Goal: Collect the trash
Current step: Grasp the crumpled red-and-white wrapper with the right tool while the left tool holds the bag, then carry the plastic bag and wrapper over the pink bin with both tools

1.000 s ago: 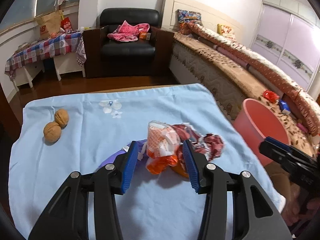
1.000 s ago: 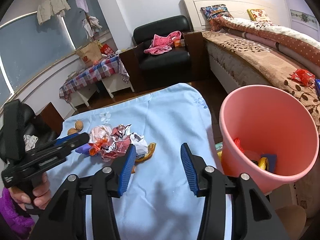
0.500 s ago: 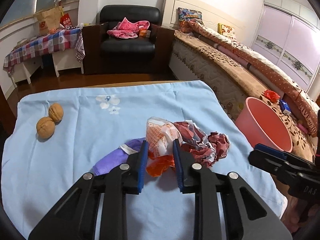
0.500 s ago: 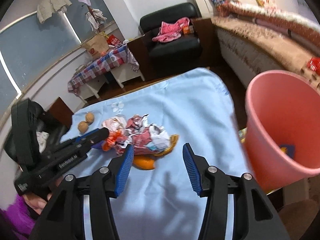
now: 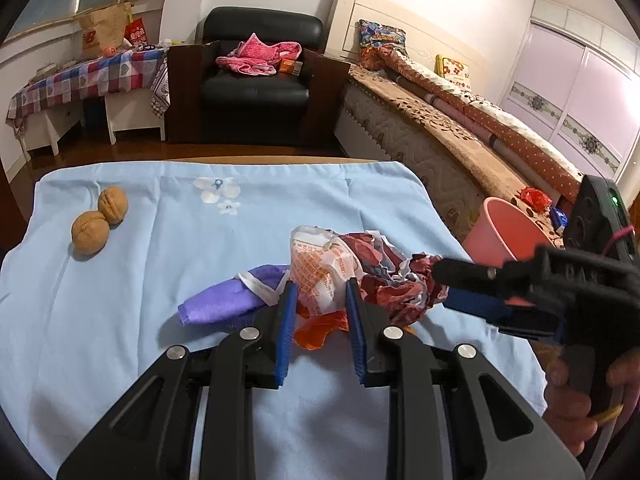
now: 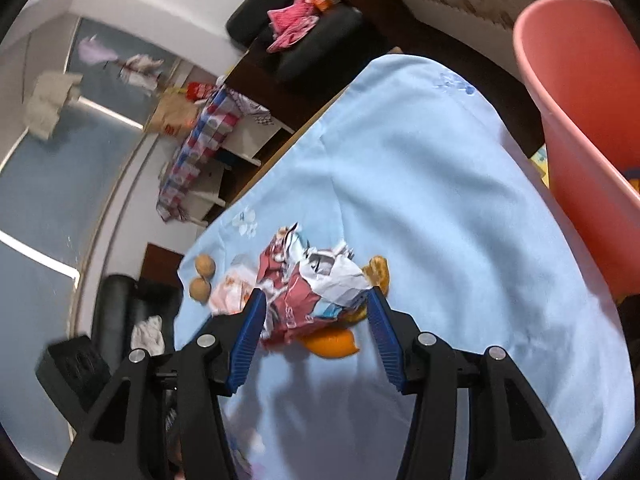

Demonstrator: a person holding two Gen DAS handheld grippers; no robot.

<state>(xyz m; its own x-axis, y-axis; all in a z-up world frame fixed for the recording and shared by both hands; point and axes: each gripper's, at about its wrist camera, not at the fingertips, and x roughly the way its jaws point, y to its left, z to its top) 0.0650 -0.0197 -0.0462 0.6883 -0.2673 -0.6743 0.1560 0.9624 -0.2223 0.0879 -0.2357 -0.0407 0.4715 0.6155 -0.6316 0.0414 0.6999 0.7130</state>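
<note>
While my left gripper [image 5: 321,307] pinches the orange-and-white wrapper [image 5: 320,270] on the blue cloth [image 5: 168,240], I'm mid-pickup.
My right gripper [image 6: 316,332] stands wide, unclosed, astride the red crumpled wrapper [image 6: 304,292]; next I squeeze, then carry both to the pink bin [image 6: 580,80].

The cloth [image 5: 168,264] over the table is pale blue with a small white flower print. Two walnuts [image 5: 99,221] are tan. One crumpled wrapper [image 5: 320,272] is white with orange print, another [image 6: 316,292] is dark red and white. A purple rag [image 5: 228,300] has a white edge. The peel [image 6: 330,344] is orange, the bucket [image 6: 576,92] pink. Both grippers are black with blue pads [image 5: 286,332].
</note>
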